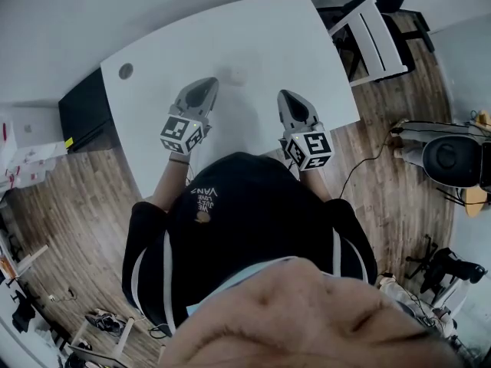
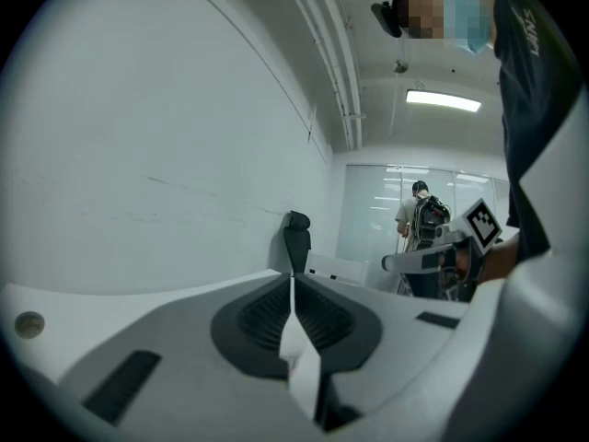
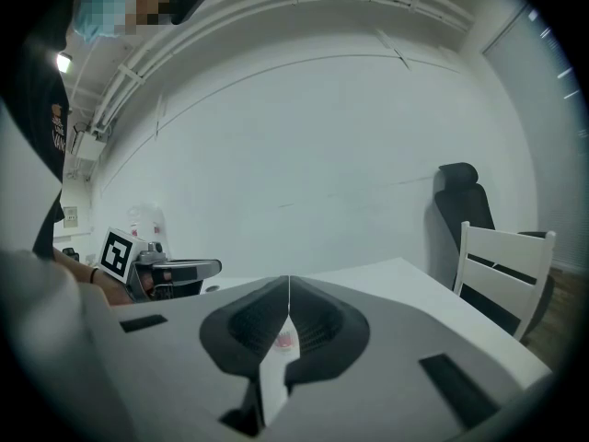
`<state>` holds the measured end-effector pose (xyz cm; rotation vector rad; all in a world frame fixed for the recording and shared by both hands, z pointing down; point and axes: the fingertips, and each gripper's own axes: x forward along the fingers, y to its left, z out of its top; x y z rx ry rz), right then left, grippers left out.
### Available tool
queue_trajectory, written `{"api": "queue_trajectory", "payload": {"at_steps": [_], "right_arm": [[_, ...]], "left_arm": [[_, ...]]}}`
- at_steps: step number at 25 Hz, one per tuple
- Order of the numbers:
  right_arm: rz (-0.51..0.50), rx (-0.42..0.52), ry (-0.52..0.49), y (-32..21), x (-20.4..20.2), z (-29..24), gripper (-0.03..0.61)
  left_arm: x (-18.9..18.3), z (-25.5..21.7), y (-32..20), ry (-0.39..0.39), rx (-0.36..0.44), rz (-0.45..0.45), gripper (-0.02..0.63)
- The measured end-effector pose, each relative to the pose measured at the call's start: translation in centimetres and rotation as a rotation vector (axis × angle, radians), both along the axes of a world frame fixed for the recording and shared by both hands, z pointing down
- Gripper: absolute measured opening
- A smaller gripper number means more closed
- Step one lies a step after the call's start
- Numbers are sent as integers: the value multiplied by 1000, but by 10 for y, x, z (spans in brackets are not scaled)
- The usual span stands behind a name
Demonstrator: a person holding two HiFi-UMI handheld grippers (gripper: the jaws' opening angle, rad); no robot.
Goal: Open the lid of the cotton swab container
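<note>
Jaws pressed together and empty on both your left gripper point(image 1: 205, 85) and right gripper point(image 1: 288, 96), held side by side above the white table's point(image 1: 268, 29) near half. The cotton swab container point(image 1: 238, 75) stands on the table beyond the tips, roughly midway between them and apart from both. A white chair point(image 1: 374, 38) sits off the table's right edge.
</note>
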<state>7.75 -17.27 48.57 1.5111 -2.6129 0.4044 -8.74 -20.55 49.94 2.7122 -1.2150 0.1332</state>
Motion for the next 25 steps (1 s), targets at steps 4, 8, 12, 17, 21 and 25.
{"api": "queue_trajectory", "payload": {"at_steps": [4, 8, 12, 17, 21, 25], "right_arm": [[8, -4, -1, -2, 6, 2, 12], [14, -10, -3, -3, 11, 6, 12], [14, -18, -5, -3, 15, 9, 12], [15, -24, -6, -6, 19, 13, 12], [14, -29, -6, -8, 21, 15, 12], [9, -33, -9, -9, 20, 16, 12]], "left_arm": [[10, -3, -5, -3, 29, 16, 24], [21, -3, -9, -12, 52, 32, 23], [27, 2, -16, -40, 65, 26, 23], [31, 18, -22, -93, 64, 18, 25], [34, 25, -24, -93, 56, 20, 25], [36, 35, -26, -114, 46, 25, 25]]}}
